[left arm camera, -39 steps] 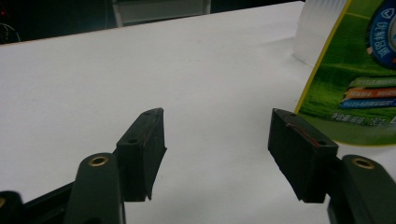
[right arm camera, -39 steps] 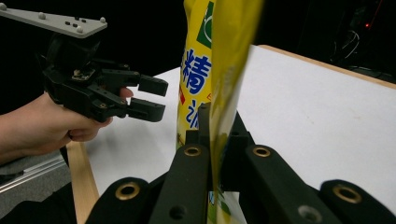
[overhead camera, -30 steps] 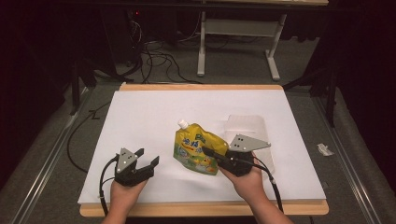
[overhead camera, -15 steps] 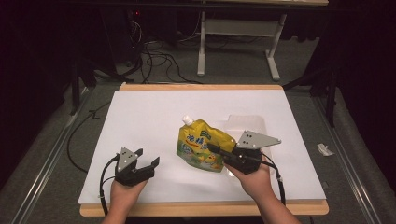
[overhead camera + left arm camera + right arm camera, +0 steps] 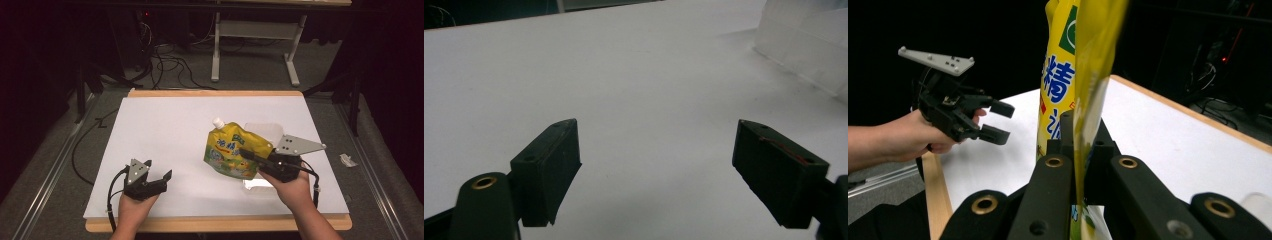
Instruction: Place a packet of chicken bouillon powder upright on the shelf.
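Right gripper (image 5: 250, 153) clamps the yellow spouted pouch (image 5: 230, 150) above the table; left gripper (image 5: 161, 181), jaws just opened wide, holds nothing.

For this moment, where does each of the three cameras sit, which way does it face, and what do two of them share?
High view: above the person's side, facing forward and down on the white table; both forearms, left tool, right tool.
Left gripper view: on the left tool, facing across the table; jaws open, nothing between.
Right gripper view: on the right tool, shut on the yellow spouted pouch.
Shared: the high and right gripper views both show the pouch and the left tool.
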Available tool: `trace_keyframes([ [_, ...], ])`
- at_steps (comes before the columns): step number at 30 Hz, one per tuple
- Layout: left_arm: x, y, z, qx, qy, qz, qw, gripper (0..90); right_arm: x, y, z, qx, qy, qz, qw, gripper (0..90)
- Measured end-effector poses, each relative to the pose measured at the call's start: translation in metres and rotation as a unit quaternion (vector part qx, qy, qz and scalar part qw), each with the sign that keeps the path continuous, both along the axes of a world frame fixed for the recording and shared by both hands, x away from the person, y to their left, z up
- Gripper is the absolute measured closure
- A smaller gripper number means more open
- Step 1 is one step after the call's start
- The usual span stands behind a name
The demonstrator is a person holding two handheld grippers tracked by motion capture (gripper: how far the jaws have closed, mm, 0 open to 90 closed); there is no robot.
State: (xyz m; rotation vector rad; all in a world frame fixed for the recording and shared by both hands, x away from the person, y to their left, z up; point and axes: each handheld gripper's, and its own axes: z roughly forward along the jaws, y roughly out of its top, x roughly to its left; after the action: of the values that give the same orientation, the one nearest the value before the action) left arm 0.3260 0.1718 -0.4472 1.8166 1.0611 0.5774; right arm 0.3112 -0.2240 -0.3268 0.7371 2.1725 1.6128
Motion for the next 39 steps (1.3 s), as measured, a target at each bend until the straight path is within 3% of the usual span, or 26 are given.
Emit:
trace_keyframes([
  [12, 0.001, 0.004, -0.002, -0.005, 0.003, 0.008, 0.9999, 19.7, -0.005, -0.043, 0.011, 0.010, -0.022, -0.027, 0.9993, 90.0],
  [19, 0.003, 0.005, -0.004, -0.006, 0.011, 0.008, 0.9999, 19.9, -0.007, -0.066, 0.005, 0.012, -0.016, -0.038, 0.9991, 90.0],
  [39, 0.001, 0.005, -0.003, -0.002, 0.008, 0.005, 1.0000, 19.9, -0.016, -0.091, -0.004, -0.001, -0.006, -0.058, 0.9983, 90.0],
])
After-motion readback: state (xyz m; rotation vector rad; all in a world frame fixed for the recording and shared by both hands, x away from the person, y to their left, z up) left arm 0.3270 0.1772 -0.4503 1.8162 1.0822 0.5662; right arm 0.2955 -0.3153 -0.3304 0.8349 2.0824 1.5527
